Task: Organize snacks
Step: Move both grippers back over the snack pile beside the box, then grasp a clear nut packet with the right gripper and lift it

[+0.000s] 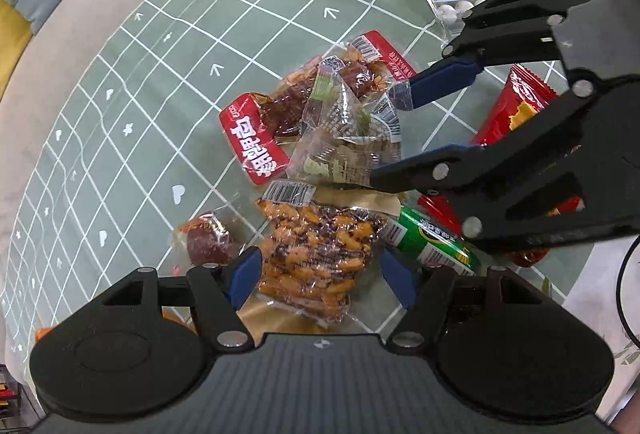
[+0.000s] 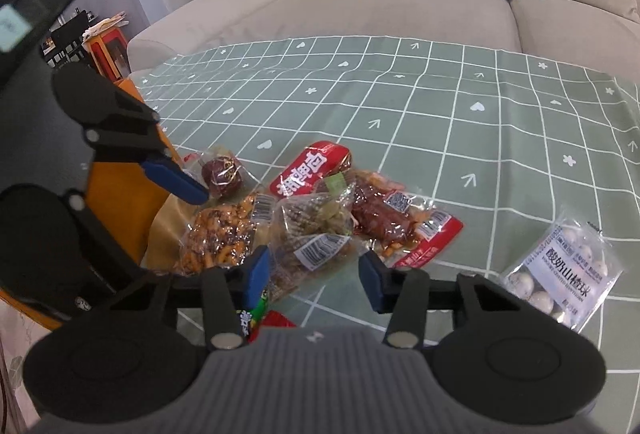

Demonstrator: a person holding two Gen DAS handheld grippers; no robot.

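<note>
Both grippers' fingers stand apart, empty, over the snack pile: the left gripper (image 1: pixel 318 280) straddles the orange snack packet (image 1: pixel 316 254), the right gripper (image 2: pixel 314 276) the clear green-labelled packet (image 2: pixel 310 246); next, close.

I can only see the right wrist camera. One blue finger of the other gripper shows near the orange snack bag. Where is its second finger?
Observer: In the left wrist view the left gripper stands open, with one finger on each side of the orange nut packet. I see no squeeze on it.
Operator: And the bit of green poking out under my own gripper?
Observer: That is a green packet with a barcode. It lies flat beside the orange nut packet, partly under the right gripper.
</note>
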